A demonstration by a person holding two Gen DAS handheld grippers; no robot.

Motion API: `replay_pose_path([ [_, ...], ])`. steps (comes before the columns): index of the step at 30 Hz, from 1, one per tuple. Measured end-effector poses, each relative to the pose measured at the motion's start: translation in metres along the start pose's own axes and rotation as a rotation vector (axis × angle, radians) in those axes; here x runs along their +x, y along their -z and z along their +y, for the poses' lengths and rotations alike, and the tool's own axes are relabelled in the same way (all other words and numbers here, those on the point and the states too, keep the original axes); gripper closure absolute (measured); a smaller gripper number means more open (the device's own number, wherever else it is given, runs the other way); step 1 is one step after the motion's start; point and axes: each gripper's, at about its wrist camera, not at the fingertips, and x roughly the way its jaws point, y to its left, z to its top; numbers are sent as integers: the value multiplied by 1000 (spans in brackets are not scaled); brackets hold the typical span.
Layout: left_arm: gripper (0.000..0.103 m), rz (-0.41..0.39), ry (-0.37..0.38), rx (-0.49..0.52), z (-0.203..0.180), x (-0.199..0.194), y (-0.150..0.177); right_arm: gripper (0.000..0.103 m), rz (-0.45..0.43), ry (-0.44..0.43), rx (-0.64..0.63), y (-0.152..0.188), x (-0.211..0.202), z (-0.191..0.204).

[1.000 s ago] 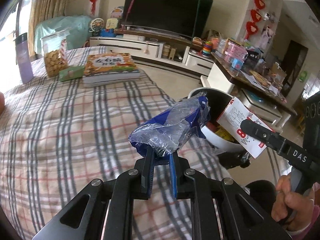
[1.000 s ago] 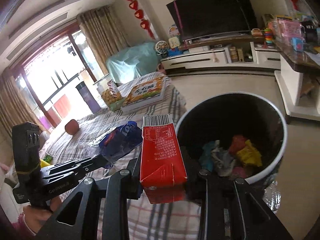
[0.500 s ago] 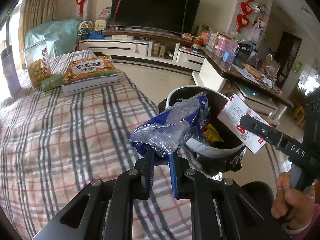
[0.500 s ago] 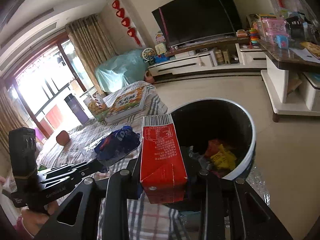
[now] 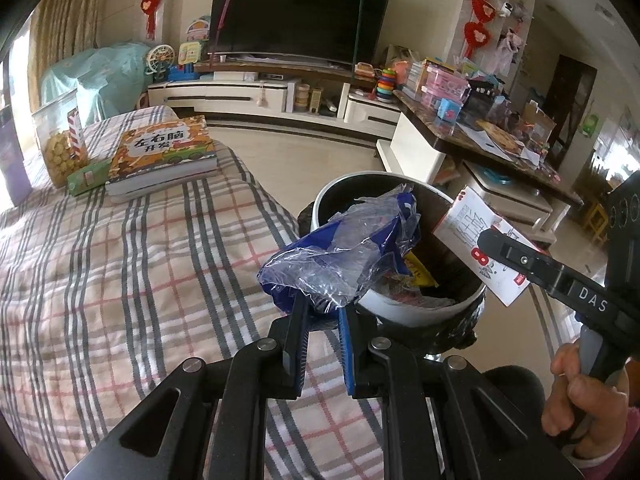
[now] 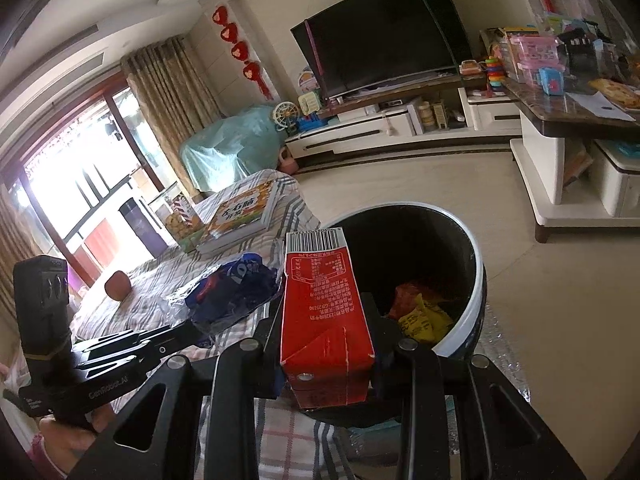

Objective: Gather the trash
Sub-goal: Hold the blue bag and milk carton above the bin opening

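**Two bits of trash held by the bin**

My left gripper (image 5: 322,316) has its jaws squeezed tight on a crinkly blue and clear plastic wrapper (image 5: 344,252). I see the wrapper sticking up in front of the near rim of the trash bin (image 5: 420,314). My right gripper (image 6: 326,344) has its jaws pressed on both sides of a red carton (image 6: 324,320). The carton stands up straight, with its barcode at the top. It is held just beside the bin, at its near edge.

Inside the bin I see a yellow packet (image 6: 424,318) and some red trash. The bin sits right next to a bed with a striped blanket (image 5: 120,264). Far back on the blanket lie a big book (image 5: 164,152), a small green box (image 5: 86,176) and a jar of snacks (image 5: 60,136).
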Motion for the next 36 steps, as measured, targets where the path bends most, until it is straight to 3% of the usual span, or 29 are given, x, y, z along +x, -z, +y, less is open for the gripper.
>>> replay_pose_path([
  [36, 91, 10, 10, 52, -22, 24, -19, 72, -1, 46, 21, -15, 1, -25],
])
